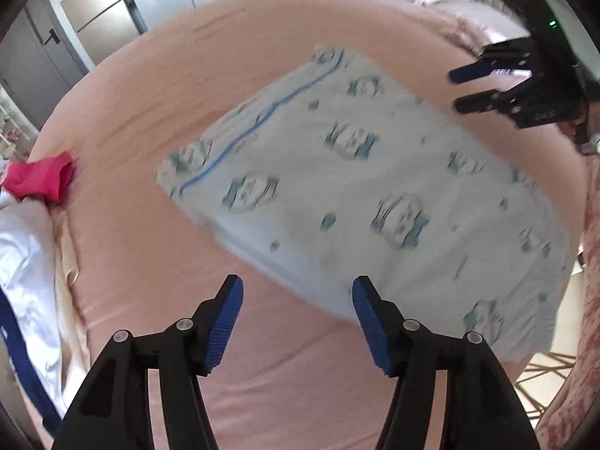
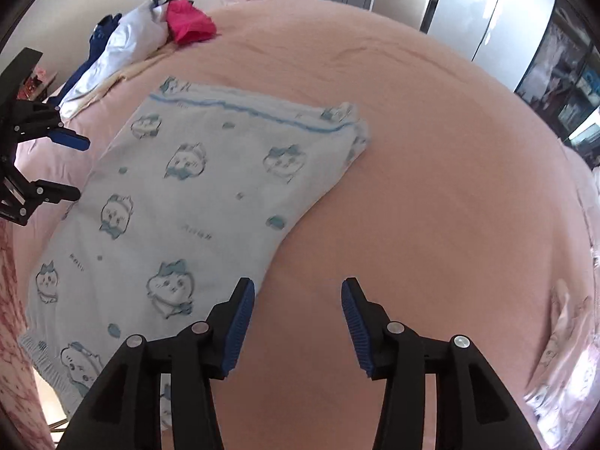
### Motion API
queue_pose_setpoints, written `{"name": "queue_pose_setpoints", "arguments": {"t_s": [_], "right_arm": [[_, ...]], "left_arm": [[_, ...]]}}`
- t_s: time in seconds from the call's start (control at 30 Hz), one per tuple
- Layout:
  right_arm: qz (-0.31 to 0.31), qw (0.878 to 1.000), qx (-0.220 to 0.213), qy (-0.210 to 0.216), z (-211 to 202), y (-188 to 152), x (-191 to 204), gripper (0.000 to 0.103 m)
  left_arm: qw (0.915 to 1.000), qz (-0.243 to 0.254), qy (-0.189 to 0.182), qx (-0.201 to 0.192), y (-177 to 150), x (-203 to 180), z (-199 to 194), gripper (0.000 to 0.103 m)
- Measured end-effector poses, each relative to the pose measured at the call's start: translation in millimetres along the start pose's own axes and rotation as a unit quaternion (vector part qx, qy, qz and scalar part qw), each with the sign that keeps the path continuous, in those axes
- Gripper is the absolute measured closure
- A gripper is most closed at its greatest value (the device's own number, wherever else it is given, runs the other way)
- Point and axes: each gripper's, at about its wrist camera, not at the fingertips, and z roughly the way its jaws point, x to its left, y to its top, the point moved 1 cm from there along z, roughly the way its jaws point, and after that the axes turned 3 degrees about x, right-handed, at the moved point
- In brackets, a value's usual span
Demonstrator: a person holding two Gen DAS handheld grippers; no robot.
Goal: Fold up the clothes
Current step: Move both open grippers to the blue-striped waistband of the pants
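both grippers, left and right, empty, parted, angled down over folded pyjama

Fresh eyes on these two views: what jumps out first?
The white garment with blue cartoon faces, lying folded flat mid-bed on the pink sheet. Next, both grippers, left and right, hang open and empty over its near edge. A bright red cloth sits on a laundry pile at the bed's far side.

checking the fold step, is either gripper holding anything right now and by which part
Nothing is held: the left gripper and right gripper are both open, off the folded cartoon-print garment.
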Motion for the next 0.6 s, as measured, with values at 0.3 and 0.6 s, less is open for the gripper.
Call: {"name": "queue_pose_setpoints", "arguments": {"t_s": [0.3, 0.6], "right_arm": [[-0.097, 0.994, 0.025, 0.032, 49.6, 27.2, 5.7, 0.046], [0.017, 0.998, -0.049, 0.042, 40.0, 78.1, -13.9, 0.027]], "left_arm": [[0.9975, 0.061, -0.031, 0.015, 8.5, 6.7, 37.0, 0.035], [0.9996, -0.024, -0.016, -0.004, 61.8, 47.3, 51.2, 0.035]]}}
